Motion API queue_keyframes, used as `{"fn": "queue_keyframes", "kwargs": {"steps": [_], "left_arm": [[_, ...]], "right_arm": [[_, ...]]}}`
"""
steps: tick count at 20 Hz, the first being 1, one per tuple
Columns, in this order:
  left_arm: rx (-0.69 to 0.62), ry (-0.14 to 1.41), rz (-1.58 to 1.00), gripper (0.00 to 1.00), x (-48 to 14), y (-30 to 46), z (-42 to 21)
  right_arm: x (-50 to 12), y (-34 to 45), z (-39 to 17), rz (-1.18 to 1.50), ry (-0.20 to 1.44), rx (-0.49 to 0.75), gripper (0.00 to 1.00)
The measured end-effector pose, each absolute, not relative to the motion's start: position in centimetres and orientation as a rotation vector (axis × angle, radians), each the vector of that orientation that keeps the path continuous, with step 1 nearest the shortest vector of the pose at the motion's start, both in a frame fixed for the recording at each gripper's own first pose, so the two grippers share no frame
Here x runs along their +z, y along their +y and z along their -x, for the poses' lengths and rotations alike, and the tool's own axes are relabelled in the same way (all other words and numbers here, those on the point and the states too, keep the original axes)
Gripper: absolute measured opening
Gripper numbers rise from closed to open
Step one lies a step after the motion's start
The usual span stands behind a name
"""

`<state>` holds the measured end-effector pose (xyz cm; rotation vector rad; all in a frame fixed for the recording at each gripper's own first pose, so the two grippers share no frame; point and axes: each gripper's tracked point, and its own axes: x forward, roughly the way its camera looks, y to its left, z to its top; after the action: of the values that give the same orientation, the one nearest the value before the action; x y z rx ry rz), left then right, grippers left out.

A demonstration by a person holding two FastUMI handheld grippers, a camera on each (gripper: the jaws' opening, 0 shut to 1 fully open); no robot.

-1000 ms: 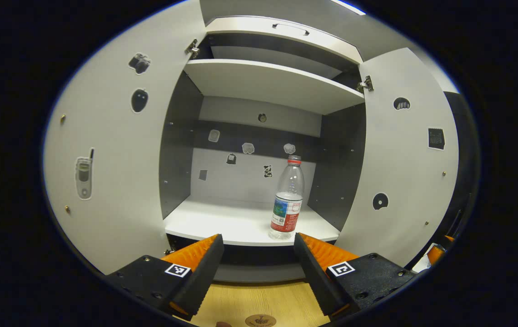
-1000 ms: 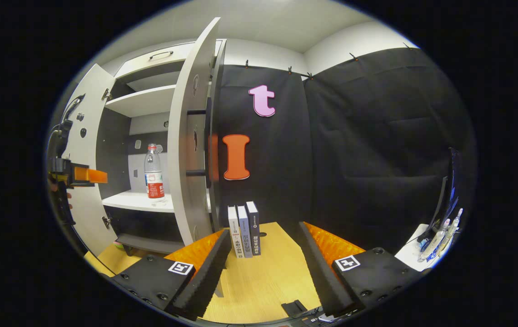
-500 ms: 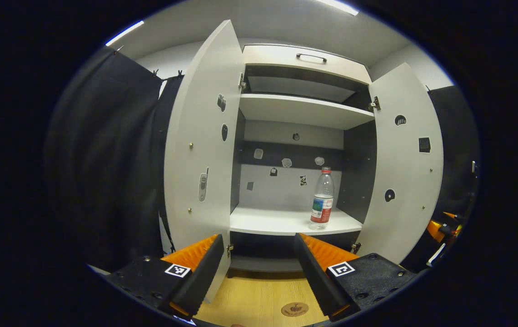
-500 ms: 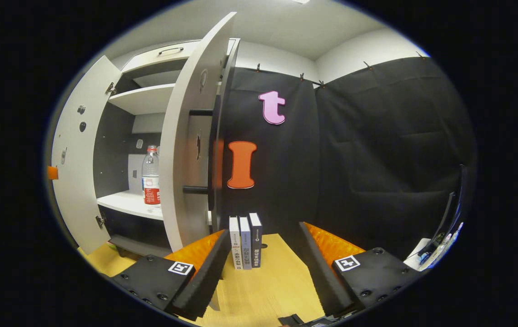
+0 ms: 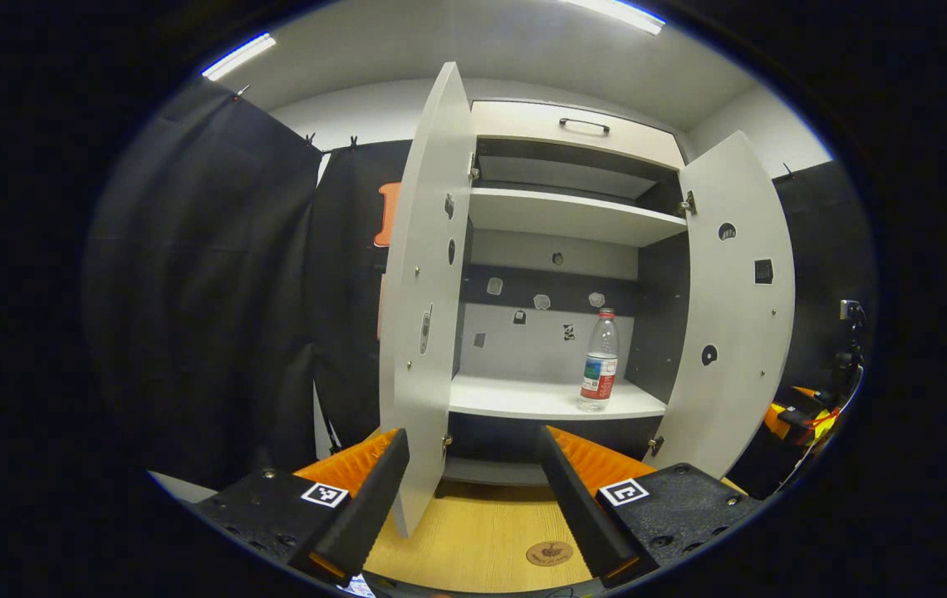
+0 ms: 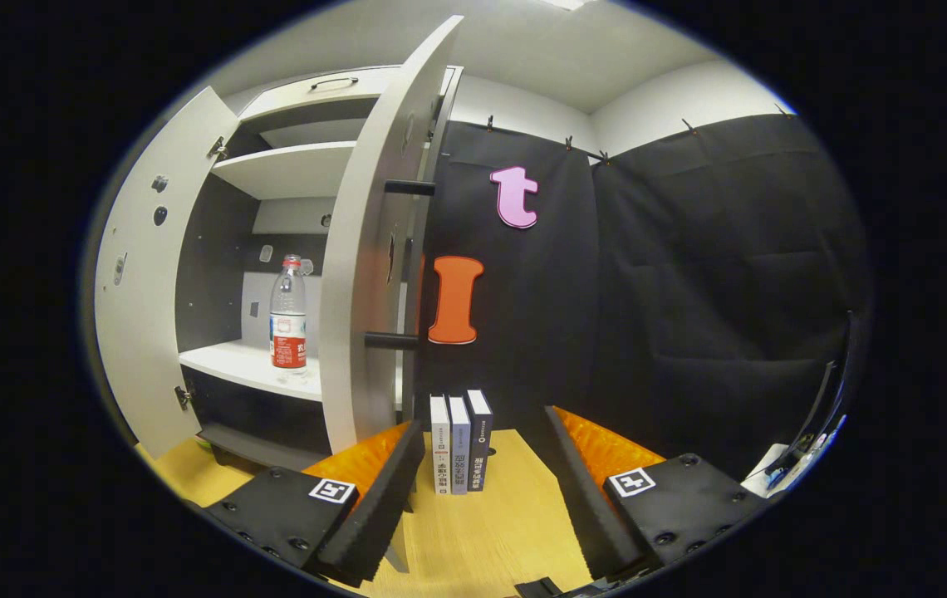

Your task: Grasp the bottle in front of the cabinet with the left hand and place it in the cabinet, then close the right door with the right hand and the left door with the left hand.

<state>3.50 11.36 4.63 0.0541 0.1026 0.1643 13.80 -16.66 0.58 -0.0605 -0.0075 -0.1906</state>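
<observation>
On the cabinet's lower shelf (image 5: 523, 399) the bottle (image 5: 600, 359) stands upright toward the right side, close to the dark inner wall, and nothing of mine touches it. Over the last second my left gripper (image 5: 473, 490) has drawn back from the cabinet (image 5: 577, 133): the bottle, which sat just beyond my fingertips, now looks small and far, and the whole cabinet fits in the left gripper view with both doors swung wide. My left fingers are spread apart and hold nothing, so I judge the placing step done.

My right gripper (image 6: 482, 490) also has its fingers parted and empty. From the right gripper view it faces the edge of the right door (image 6: 370, 249), whose dark bar handle (image 6: 390, 340) sticks out toward the black cloth wall; three books (image 6: 460, 444) stand on the wooden floor (image 6: 473, 531) just beyond my fingers. This view has crept a little nearer the door and upward in the same second.

Closing the right door looks like the step now due; I would need to get behind that panel, on its handle side, and push it toward the cabinet front. The left door (image 5: 428, 316) waits open, far left of the bottle, for my left gripper afterwards
</observation>
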Motion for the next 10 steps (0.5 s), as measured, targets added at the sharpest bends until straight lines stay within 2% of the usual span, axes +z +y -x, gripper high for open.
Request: {"fn": "queue_keyframes", "kwargs": {"steps": [5,10], "left_arm": [[0.168,0.122,-0.019,0.95,4.1,12.5,-2.9],[0.178,0.134,-0.004,0.95,3.5,13.9,-2.9]], "right_arm": [[0.5,-14.4,-13.9,0.036,-0.012,-0.149,0.94],[0.5,-9.7,-14.6,0.036,-0.009,-0.051,0.94]]}}
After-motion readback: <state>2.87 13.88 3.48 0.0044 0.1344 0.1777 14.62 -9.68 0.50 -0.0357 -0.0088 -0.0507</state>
